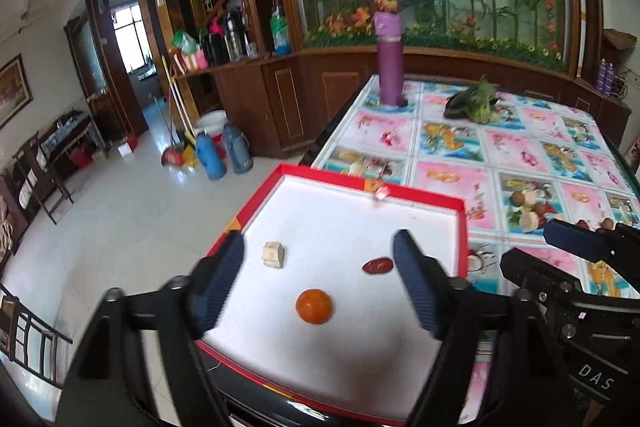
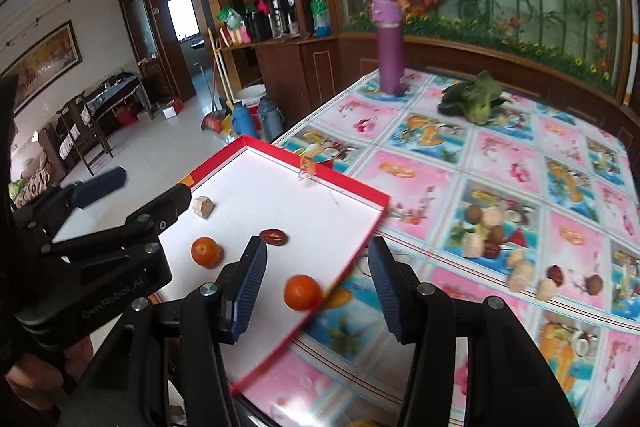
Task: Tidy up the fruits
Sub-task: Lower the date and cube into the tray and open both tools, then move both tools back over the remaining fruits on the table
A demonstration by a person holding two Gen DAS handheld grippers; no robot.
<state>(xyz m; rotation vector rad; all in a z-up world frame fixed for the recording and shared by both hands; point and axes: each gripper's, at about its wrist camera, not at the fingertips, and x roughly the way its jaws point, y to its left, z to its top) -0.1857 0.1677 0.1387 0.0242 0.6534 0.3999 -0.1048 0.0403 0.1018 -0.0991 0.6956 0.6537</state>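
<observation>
A red-rimmed white tray [image 1: 463, 227] [image 2: 352, 187] sits on the table's near left corner. It holds a beige chunk [image 1: 273, 255] [image 2: 203, 206], a red date [image 1: 378, 265] [image 2: 274, 237] and an orange [image 1: 314, 305] [image 2: 206, 251]. The right wrist view shows a second orange [image 2: 303, 291] against the tray's right rim. My left gripper [image 1: 320, 239] [image 2: 154, 183] hovers open over the tray. My right gripper [image 2: 317, 247] [image 1: 576, 243] is open too, above the second orange and the rim. Several small fruits and beige pieces [image 2: 520, 273] lie on the cloth to the right.
A purple bottle [image 1: 391, 67] [image 2: 388, 47] stands at the table's far left corner, with leafy greens [image 1: 474, 103] [image 2: 474, 103] beside it. Left of the tray the table ends and the floor drops away, with two flasks [image 1: 224, 155]. A hand [image 2: 24, 379] grips the left tool.
</observation>
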